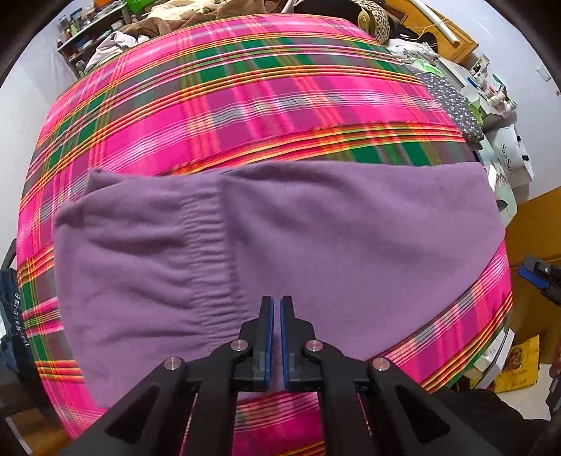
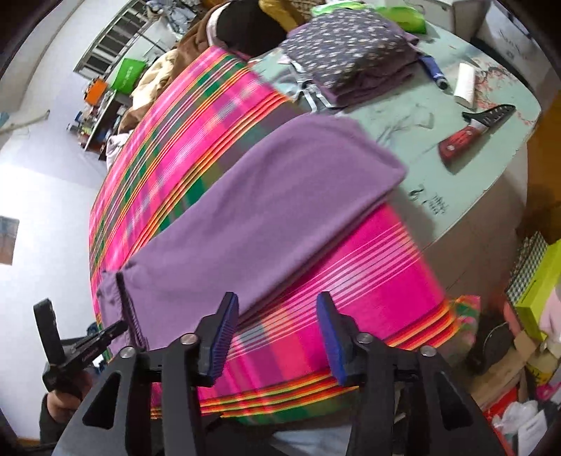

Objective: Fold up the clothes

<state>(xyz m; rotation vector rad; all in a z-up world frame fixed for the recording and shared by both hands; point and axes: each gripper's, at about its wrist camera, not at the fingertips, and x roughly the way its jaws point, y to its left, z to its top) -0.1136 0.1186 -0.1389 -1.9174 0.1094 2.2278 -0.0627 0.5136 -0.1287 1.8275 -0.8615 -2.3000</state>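
Note:
A purple knit garment [image 1: 280,238] lies flat on a pink and green plaid blanket [image 1: 245,105], its ribbed band [image 1: 210,252] left of centre. My left gripper [image 1: 277,301] points down over the garment's near part. Its jaws are shut with only a thin slit, and I see no cloth pinched in it. From the right wrist view the same garment [image 2: 263,210] stretches away diagonally. There my right gripper [image 2: 277,298] stands open over the plaid blanket [image 2: 315,280] beside the garment's near edge, with nothing between its fingers. The right gripper [image 1: 540,277] also shows at the frame's right edge.
A pale green tabletop [image 2: 455,196] beyond the blanket carries a folded dotted pile [image 2: 350,45], a red-handled knife [image 2: 470,136], a white roll [image 2: 464,84] and a blue pen [image 2: 433,72]. Boxes and bags [image 2: 536,280] crowd the floor at right. A heap of brown clothes [image 1: 157,21] lies at the back.

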